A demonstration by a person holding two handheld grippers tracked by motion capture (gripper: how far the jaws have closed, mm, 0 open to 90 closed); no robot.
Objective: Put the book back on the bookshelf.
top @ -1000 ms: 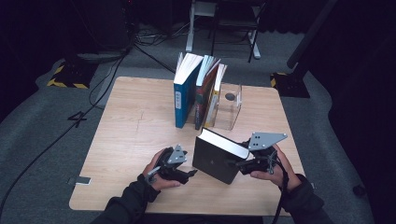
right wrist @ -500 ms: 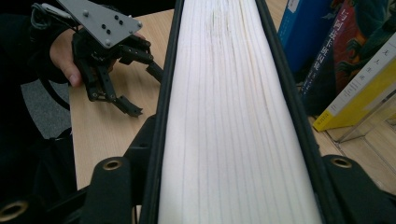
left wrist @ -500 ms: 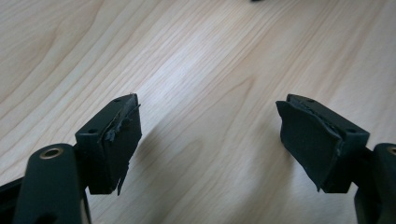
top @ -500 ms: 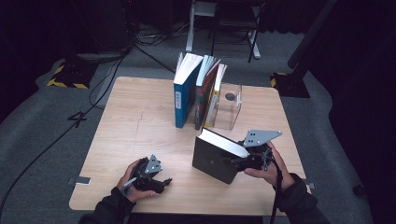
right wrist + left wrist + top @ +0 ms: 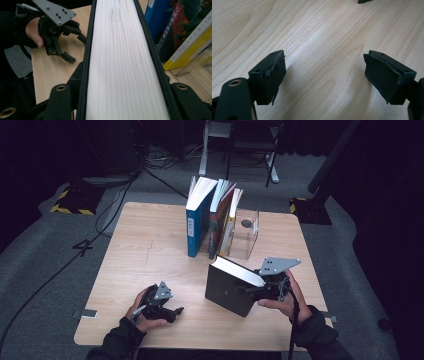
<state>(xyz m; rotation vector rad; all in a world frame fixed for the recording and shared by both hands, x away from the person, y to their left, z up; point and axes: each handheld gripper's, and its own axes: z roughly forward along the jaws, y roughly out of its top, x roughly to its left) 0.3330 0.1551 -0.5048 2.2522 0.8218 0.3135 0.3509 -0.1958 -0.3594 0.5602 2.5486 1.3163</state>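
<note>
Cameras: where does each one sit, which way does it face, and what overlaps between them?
High view: above the near edge, looking forward and down on the table; both forearms, left gripper, right gripper clamping the black book.
Left gripper view: on the left gripper, jaws open, facing bare tabletop.
Right gripper view: along the black book toward the standing books.
Shared: the right gripper view also shows the left gripper.

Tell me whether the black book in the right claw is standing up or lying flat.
Standing, tilted. The black book rests on its lower edge on the table, page edges up, clamped by the right claw.
</note>
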